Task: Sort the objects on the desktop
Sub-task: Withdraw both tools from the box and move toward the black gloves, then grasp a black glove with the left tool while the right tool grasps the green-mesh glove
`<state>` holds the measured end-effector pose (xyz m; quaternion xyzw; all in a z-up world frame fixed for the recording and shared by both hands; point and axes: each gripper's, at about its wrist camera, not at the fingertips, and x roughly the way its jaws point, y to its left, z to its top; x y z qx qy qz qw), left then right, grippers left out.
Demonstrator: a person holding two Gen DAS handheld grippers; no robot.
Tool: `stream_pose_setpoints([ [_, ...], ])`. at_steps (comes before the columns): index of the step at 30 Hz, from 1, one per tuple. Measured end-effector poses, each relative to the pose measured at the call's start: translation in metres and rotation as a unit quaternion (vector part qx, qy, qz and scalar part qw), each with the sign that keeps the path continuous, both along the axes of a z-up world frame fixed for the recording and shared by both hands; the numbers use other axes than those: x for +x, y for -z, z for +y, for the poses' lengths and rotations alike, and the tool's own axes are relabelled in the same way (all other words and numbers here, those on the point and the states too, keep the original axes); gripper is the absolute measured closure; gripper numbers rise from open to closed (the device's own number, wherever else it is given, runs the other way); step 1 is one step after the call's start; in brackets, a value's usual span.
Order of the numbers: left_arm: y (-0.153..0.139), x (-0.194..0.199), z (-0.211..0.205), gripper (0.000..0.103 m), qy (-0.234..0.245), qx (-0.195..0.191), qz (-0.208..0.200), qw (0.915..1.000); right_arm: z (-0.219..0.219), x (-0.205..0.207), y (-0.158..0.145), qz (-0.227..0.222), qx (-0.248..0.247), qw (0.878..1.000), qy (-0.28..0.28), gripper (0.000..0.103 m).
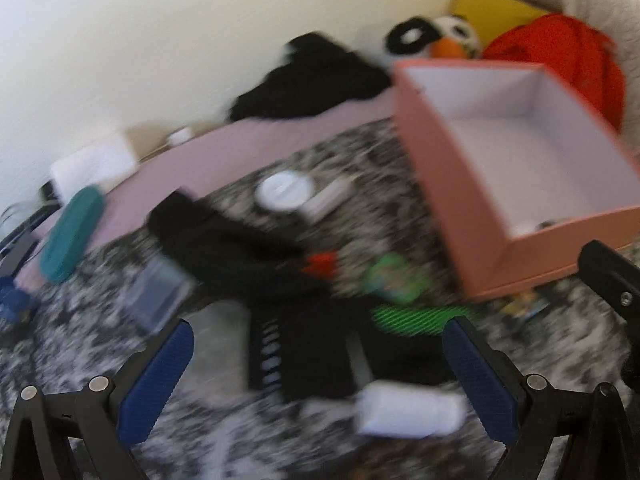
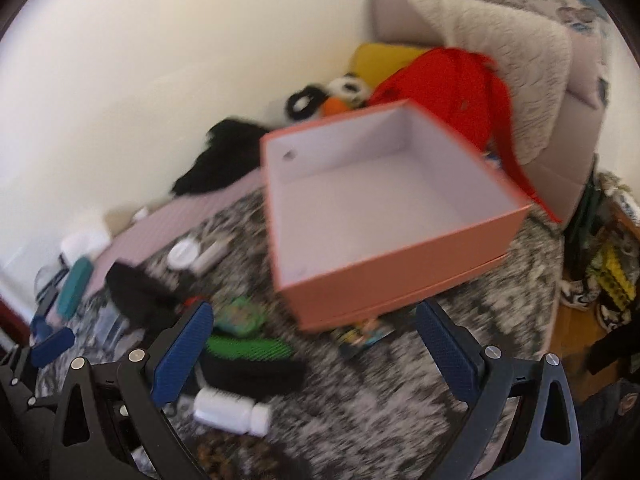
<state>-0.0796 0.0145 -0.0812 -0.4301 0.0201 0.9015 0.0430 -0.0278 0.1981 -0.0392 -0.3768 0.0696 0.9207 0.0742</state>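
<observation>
An open pink box with a white inside stands on a black-and-white patterned blanket. Small things lie scattered before it: a white bottle on its side, a green striped item, a green toy, black items, a white round lid and a clear plastic case. My left gripper is open just above the bottle. My right gripper is open in front of the box, holding nothing. Both views are blurred.
A teal case lies at the left on a pink sheet. A black cloth, a panda plush, a yellow cushion and a red bag sit behind the box by the wall. A colourful card lies under the box's front.
</observation>
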Motion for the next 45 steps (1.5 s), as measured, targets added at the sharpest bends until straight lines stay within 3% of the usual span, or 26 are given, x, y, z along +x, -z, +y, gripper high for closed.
stream_pose_setpoints([
  [7, 0.018, -0.017, -0.028, 0.000, -0.005, -0.048, 0.006, 0.9988, -0.033, -0.019, 0.037, -0.031, -0.013, 0.999, -0.034, 0.000],
  [15, 0.034, -0.073, -0.043, 0.000, -0.018, -0.036, -0.017, 0.9990, -0.043, -0.051, 0.069, -0.064, -0.014, 0.996, -0.060, 0.001],
  [26, 0.093, -0.124, -0.031, 0.001, 0.000, -0.036, -0.093, 0.9950, -0.066, -0.098, 0.126, -0.125, -0.028, 0.985, -0.114, 0.004],
  [28, 0.101, -0.127, -0.033, 0.007, 0.002, -0.020, -0.103, 0.9945, -0.071, -0.103, 0.138, -0.146, -0.034, 0.981, -0.122, 0.005],
  [32, 0.111, -0.132, -0.032, 0.050, 0.014, -0.003, -0.128, 0.9917, -0.075, -0.103, 0.153, -0.166, -0.039, 0.977, -0.129, 0.016],
  [33, 0.110, -0.132, -0.031, 0.065, 0.017, -0.007, -0.127, 0.9917, -0.074, -0.102, 0.153, -0.165, -0.040, 0.977, -0.131, 0.026],
  [34, 0.107, -0.131, -0.031, 0.071, 0.021, -0.010, -0.125, 0.9919, -0.072, -0.102, 0.153, -0.163, -0.044, 0.977, -0.132, 0.034],
  [35, 0.105, -0.130, -0.030, 0.082, 0.024, -0.012, -0.123, 0.9921, -0.069, -0.102, 0.152, -0.162, -0.051, 0.976, -0.134, 0.053],
  [36, 0.101, -0.129, -0.031, 0.087, 0.027, -0.011, -0.120, 0.9923, -0.066, -0.102, 0.151, -0.162, -0.062, 0.975, -0.136, 0.062],
  [39, 0.085, -0.121, -0.036, 0.090, 0.030, 0.007, -0.112, 0.9932, -0.057, -0.099, 0.143, -0.153, -0.099, 0.972, -0.146, 0.079],
  [45, 0.043, -0.099, -0.046, 0.090, 0.029, 0.020, -0.076, 0.9965, -0.055, -0.074, 0.107, -0.113, -0.112, 0.975, -0.155, 0.083],
])
